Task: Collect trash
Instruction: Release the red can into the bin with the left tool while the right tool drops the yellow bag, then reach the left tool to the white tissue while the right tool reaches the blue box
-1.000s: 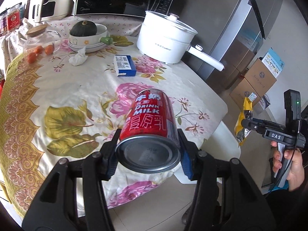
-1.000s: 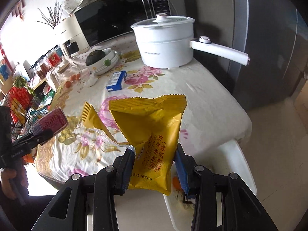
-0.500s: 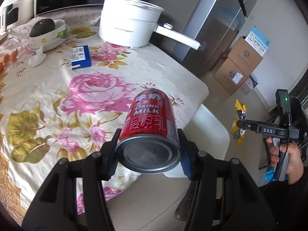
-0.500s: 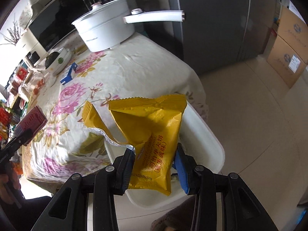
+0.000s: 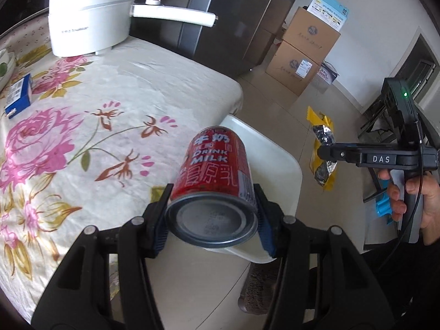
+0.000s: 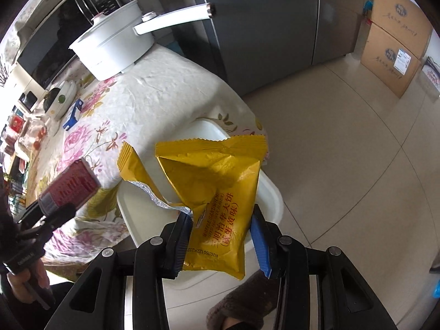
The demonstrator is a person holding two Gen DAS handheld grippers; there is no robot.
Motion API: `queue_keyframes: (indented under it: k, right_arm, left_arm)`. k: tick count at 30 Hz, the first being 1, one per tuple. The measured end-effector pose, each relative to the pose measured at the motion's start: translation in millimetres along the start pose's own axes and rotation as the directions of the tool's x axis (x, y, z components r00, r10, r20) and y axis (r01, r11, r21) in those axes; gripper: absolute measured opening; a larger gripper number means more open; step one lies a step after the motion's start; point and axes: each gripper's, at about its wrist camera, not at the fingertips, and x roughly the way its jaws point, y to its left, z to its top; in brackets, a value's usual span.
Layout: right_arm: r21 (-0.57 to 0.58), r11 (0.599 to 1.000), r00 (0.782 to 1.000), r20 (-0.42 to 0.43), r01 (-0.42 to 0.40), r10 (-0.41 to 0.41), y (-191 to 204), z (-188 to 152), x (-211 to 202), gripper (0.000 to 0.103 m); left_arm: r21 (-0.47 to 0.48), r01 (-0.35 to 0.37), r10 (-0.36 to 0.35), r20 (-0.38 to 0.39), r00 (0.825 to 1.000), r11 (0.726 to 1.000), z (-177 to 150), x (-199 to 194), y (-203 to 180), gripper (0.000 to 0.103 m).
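Note:
My left gripper (image 5: 211, 224) is shut on a red milk can (image 5: 217, 173), held on its side above the near edge of a white bin (image 5: 277, 154) beside the table. The can also shows in the right wrist view (image 6: 70, 185). My right gripper (image 6: 221, 243) is shut on a torn yellow snack wrapper (image 6: 220, 192), held over the same white bin (image 6: 271, 192). In the left wrist view the wrapper (image 5: 323, 148) hangs from the right gripper (image 5: 324, 154) to the right of the bin.
A table with a floral cloth (image 5: 96, 115) carries a white electric pot (image 5: 88, 19) and a blue box (image 5: 18, 96). A grey fridge (image 6: 264, 27) and stacked cardboard boxes (image 5: 305, 52) stand on the tiled floor (image 6: 343, 165). A slippered foot (image 6: 242, 308) is below.
Both grippers have swung right, away from the table top and toward the white bin at its corner, each keeping its load. The can and the wrapper now hang over the bin.

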Motion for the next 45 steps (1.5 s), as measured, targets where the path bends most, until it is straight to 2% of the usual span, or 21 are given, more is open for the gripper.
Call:
queue_keyframes:
  k: [8,10,12,13,20,30,31,33,35,37,45]
  right_arm:
    - [0.015,1.000,1.000,-0.021,0.020,-0.020,-13,-2,5,0.043]
    - [0.017,1.000,0.999,-0.024,0.024,-0.024,-14,-2,6,0.043]
    - [0.021,0.999,0.999,-0.026,0.026,-0.026,-16,-2,7,0.044]
    - [0.022,0.999,0.999,-0.027,0.026,-0.026,-17,-2,7,0.044]
    - [0.010,1.000,0.999,-0.029,0.026,-0.026,-11,0,8,0.044]
    - [-0.029,0.999,1.000,-0.020,0.013,-0.014,14,7,8,0.045]
    - [-0.031,0.999,1.000,-0.018,0.013,-0.014,17,8,8,0.046]
    - [-0.031,0.999,1.000,-0.012,0.011,-0.011,22,10,8,0.055]
    - [-0.023,1.000,1.000,-0.007,0.012,-0.012,26,12,6,0.070]
    - [-0.018,1.000,1.000,-0.002,0.013,-0.013,32,15,5,0.078]
    - [-0.060,0.998,1.000,-0.001,0.001,-0.001,62,21,5,0.080]
  left_arm:
    - [0.029,0.011,-0.010,-0.036,0.999,1.000,3,26,-5,0.056]
    - [0.033,0.000,0.001,-0.029,1.000,0.999,4,24,-5,0.064]
    - [0.037,-0.031,0.032,-0.007,0.999,0.999,6,19,-6,0.085]
    - [0.037,-0.048,0.048,0.001,0.999,0.998,6,16,-6,0.087]
    - [0.012,-0.148,0.148,-0.016,0.989,0.989,4,3,11,0.094]
    - [-0.062,-0.196,0.195,-0.016,0.981,0.979,-4,-28,46,0.095]
    - [-0.068,-0.200,0.199,-0.015,0.980,0.977,-5,-32,50,0.095]
    - [-0.080,-0.207,0.206,-0.014,0.978,0.975,-7,-38,57,0.095]
    - [-0.090,-0.214,0.214,-0.012,0.977,0.973,-10,-46,63,0.095]
    - [-0.098,-0.222,0.222,-0.008,0.975,0.970,-13,-53,69,0.095]
    - [-0.167,-0.264,0.266,-0.009,0.964,0.950,-25,-83,98,0.095]
